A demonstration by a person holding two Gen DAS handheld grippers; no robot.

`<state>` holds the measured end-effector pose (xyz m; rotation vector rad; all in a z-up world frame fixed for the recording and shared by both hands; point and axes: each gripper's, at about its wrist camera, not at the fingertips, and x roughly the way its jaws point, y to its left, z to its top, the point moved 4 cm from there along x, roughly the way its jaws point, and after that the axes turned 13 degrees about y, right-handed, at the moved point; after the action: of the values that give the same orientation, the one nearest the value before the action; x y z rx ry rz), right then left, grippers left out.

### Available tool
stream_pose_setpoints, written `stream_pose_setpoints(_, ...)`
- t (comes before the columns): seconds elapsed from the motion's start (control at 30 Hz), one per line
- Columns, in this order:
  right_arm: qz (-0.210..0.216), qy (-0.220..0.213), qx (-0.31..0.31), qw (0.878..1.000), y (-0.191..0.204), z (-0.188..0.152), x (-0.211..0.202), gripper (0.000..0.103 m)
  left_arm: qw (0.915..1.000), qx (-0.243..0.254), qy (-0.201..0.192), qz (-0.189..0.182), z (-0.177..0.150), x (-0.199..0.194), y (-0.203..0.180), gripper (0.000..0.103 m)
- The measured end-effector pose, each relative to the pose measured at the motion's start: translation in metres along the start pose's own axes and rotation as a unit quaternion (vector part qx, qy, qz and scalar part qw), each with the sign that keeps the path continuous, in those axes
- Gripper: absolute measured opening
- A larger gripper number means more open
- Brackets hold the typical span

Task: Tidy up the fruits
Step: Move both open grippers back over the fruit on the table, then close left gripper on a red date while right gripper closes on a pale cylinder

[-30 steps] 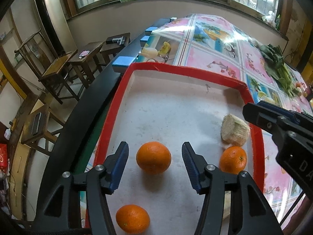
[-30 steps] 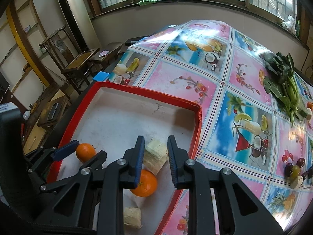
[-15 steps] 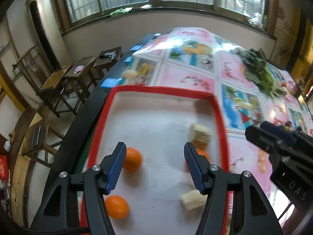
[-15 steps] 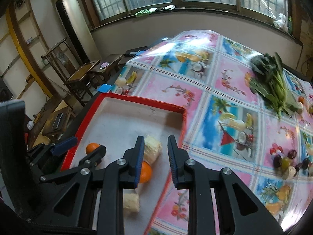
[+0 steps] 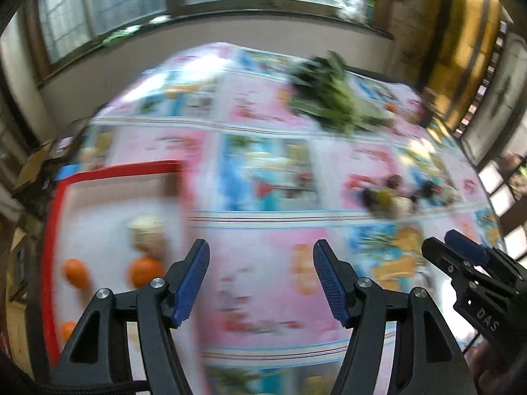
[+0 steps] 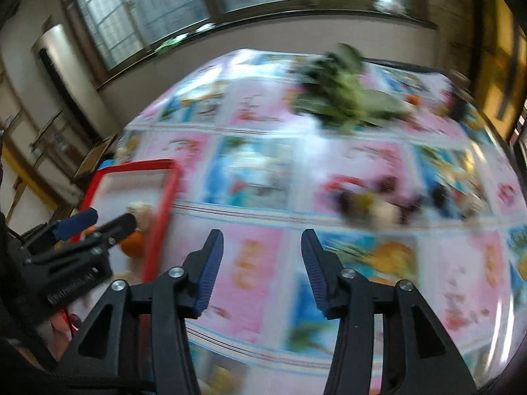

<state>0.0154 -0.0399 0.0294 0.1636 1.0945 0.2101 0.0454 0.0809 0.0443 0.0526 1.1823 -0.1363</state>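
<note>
We read only "DAS", in white letters on the black body of the right gripper at the lower right of the left wrist view; everything else is too blurred.

black tool, blue ribbed pads

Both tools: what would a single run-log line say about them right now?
left tool: opening, nothing between jaws | right tool: opening, nothing between jaws | both over tablecloth | oranges in red tray | view blurred
</note>
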Motion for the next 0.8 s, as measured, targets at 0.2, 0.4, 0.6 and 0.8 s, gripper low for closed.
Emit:
stream_pose_setpoints(0.2,-0.041,-0.005,0.050,0.998,-0.086,-0.015,-0.017,0.051,0.9984,0.053,0.015,-0.015,0.010,0.023,-0.057,0.065)
stream_pose_setpoints(0.4,-0.065,-0.010,0.093,0.993,-0.157,-0.012,-0.025,0.051,0.9988,0.034,0.028,-0.022,0.032,0.047,-0.068,0.065)
stream_pose_setpoints(0.6,-0.074,-0.003,0.113,0.991,-0.192,0.005,-0.008,0.051,0.9988,0.027,0.040,-0.010,0.046,0.068,-0.071,0.065)
stream_pose_setpoints(0.8,-0.073,0.013,0.109,0.991,-0.200,0.018,0.018,0.051,0.9983,0.033,0.048,-0.009,0.052,0.082,-0.070,0.065)
